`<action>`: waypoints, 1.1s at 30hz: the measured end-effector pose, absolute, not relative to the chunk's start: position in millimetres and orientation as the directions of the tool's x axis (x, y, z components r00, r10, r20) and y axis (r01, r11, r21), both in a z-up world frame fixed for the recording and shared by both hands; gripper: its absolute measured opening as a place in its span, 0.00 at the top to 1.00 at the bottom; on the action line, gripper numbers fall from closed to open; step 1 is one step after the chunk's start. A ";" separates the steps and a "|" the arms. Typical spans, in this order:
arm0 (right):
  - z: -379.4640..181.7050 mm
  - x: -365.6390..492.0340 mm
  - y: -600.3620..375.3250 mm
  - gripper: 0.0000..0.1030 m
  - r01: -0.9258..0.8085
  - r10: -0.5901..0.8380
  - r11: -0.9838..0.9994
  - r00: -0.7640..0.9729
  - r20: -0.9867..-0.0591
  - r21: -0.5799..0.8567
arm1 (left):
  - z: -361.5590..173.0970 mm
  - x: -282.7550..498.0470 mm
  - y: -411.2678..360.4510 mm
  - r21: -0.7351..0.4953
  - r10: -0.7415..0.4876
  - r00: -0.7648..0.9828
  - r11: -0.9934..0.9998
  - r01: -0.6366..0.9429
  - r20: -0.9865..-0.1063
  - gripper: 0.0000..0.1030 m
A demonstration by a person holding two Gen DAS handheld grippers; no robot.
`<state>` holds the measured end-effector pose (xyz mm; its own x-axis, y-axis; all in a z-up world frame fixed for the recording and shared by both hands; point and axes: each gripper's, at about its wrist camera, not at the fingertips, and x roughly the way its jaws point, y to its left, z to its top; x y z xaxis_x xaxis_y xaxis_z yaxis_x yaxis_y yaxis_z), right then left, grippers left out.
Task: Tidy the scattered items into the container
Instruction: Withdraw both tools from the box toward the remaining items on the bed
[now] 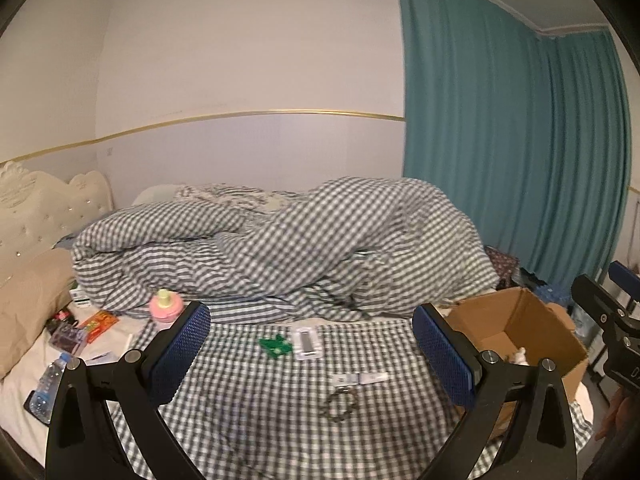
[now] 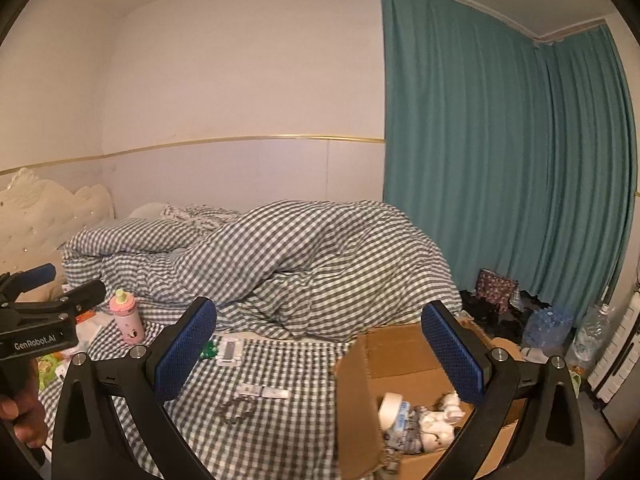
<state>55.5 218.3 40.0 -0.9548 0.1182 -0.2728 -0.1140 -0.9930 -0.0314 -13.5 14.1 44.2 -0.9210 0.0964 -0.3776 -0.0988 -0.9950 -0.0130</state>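
Cardboard is forming the container here: an open brown box is sitting at the right edge of the bed, on the grey-and-white checked sheet. Inside it, a white cup and a small pale doll-like toy are lying together on the floor of the box.

Both grippers are hovering with jaws spread wide and nothing between their blue pads. The right gripper is hanging over the near left corner of the box; the left gripper is facing the scattered items on the sheet.

Lying out there are a green toy piece, a clear plastic case just beside it, a slim white tube nearer the camera, and a beaded bracelet near the tube. A pink baby bottle is standing upright farther left, by the rumpled checked duvet.
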 end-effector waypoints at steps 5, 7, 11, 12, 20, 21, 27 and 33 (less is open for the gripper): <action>35.7 45.9 199.3 0.00 -0.071 0.080 -0.997 -0.955 -0.287 -0.042 | 45.6 -14.2 -14.2 -0.022 0.048 -0.925 -0.999 -0.043 -0.376 0.00; 34.4 44.0 192.9 0.00 -0.057 0.067 -0.997 -0.955 -0.289 -0.043 | 46.7 -13.7 -26.9 -0.027 0.028 -0.927 -0.999 -0.020 -0.373 0.00; 30.3 40.4 183.9 0.00 -0.037 0.047 -0.999 -0.953 -0.301 -0.037 | 46.0 -14.8 -43.6 -0.055 0.025 -0.922 -0.998 -0.004 -0.386 0.00; 29.3 39.1 181.5 0.00 -0.032 0.042 -0.999 -0.951 -0.305 -0.037 | 45.3 -14.5 -46.4 -0.061 0.025 -0.921 -0.998 -0.001 -0.388 0.00; 15.7 23.8 169.4 0.00 -0.008 0.024 -0.999 -0.937 -0.347 -0.048 | 32.0 -25.2 -50.0 -0.032 0.010 -0.912 -0.999 0.004 -0.410 0.00; 12.3 20.3 169.2 0.00 -0.006 0.022 -0.999 -0.934 -0.357 -0.047 | 28.9 -28.1 -49.4 -0.031 0.009 -0.910 -1.000 0.004 -0.415 0.00; -13.1 -6.3 169.8 0.00 0.003 0.014 -0.999 -0.907 -0.421 -0.039 | 6.9 -50.5 -49.1 -0.004 -0.005 -0.890 -1.000 0.007 -0.457 0.00; -47.6 -38.1 164.9 0.00 0.030 -0.008 -0.999 -0.867 -0.498 -0.035 | -21.8 -79.6 -52.1 0.012 -0.014 -0.864 -1.000 0.009 -0.504 0.00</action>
